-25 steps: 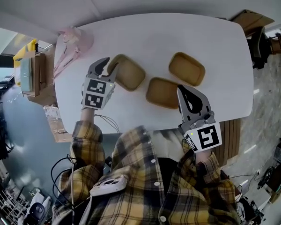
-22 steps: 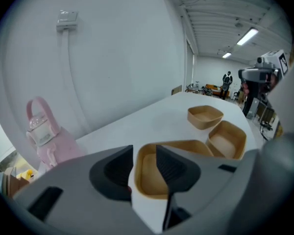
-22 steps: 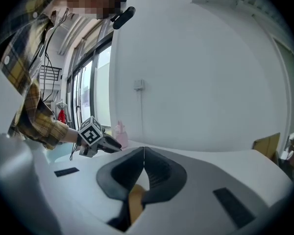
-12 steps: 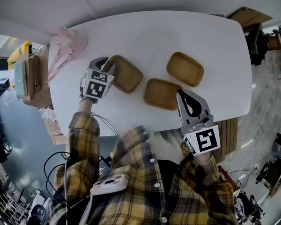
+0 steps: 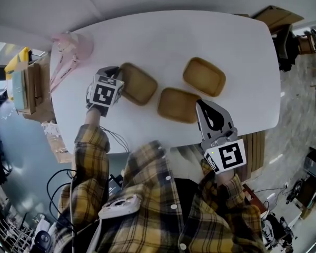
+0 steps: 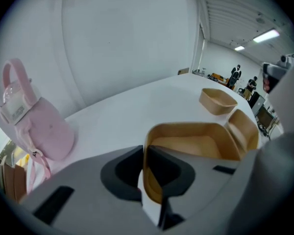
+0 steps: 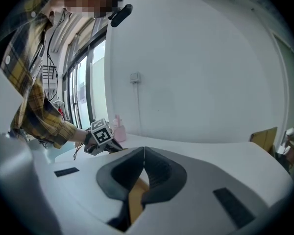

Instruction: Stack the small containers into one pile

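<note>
While left gripper (image 6: 144,153) jaws close, thin left-end wall of left container (image 5: 138,83) sits between them. We judge tub light, smooth, slightly flexible: pinch rim wall, lift level. Right gripper (image 5: 202,105) jaws together, empty, at near edge of middle container (image 5: 175,105). Third container (image 5: 204,77) far right on table (image 5: 200,36). Head view shows us all three apart, unstacked; only left gripper view shows wall between jaws.

White table (image 5: 237,57), pink bag (image 5: 72,45) on its left end, cardboard box (image 5: 275,16) beyond
</note>
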`<state>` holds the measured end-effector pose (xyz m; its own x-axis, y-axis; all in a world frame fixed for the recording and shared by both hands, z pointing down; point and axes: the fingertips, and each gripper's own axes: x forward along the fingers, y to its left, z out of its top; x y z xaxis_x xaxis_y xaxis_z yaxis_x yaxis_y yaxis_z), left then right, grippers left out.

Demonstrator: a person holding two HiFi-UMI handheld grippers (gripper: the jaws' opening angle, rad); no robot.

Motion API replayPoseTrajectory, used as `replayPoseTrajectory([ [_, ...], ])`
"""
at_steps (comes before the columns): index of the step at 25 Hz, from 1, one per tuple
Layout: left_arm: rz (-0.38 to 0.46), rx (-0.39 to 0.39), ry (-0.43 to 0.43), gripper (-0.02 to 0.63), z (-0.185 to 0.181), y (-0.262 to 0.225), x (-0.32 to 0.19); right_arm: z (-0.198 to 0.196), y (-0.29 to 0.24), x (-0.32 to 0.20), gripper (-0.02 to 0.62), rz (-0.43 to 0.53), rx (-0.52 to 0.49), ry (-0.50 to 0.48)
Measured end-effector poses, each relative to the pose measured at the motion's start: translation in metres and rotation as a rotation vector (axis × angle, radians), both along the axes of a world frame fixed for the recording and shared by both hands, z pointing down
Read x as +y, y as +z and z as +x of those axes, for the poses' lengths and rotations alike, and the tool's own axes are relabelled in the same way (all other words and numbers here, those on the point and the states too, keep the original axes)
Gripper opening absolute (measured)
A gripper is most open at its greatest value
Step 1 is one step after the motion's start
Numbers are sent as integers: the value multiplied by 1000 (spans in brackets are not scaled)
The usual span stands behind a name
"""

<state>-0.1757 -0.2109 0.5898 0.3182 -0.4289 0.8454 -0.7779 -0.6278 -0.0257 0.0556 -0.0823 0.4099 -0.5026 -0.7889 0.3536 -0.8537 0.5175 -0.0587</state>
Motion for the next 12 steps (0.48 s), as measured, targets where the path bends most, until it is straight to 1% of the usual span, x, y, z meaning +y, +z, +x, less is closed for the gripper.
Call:
replayPoseTrajectory([
  [9, 1, 34, -94, 31, -8, -14, 6, 2, -8, -2, 15, 14, -41, 0],
  [12, -10, 79, -133, 29, -8, -21, 10, 4, -11, 0, 15, 21, -54, 1],
])
